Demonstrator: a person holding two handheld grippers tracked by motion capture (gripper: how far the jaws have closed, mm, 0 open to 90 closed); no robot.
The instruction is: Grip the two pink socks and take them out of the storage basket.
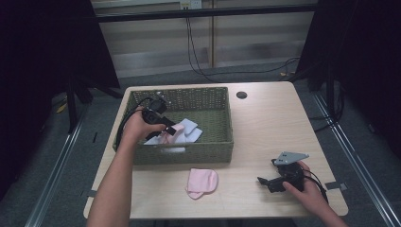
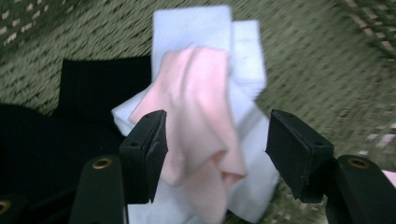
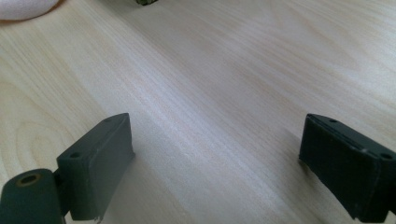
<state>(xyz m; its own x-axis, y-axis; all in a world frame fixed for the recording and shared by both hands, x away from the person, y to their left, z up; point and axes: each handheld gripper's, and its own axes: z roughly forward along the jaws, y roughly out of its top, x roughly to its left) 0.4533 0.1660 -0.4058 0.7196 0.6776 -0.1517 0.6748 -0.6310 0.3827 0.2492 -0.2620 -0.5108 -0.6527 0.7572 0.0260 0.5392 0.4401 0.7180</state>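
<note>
We held the left hand-held gripper [image 2: 215, 144] with jaws apart around the crumpled pink cloth [image 2: 201, 135] in the green woven basket [image 1: 215, 101], not yet pinching. We judged it best to close low on pink alone, sparing the white cloths [image 2: 196, 32] beneath. Our right hand-held gripper [image 3: 215, 163] rested open over the table [image 3: 224, 70].

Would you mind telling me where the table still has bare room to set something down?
The widest free patch of the table lies right of the woven basket, from the small dark hole to the right gripper. A narrower strip runs along the front edge, left of the pink cloth. The basket's left half is crowded with cloths and the left gripper.
</note>
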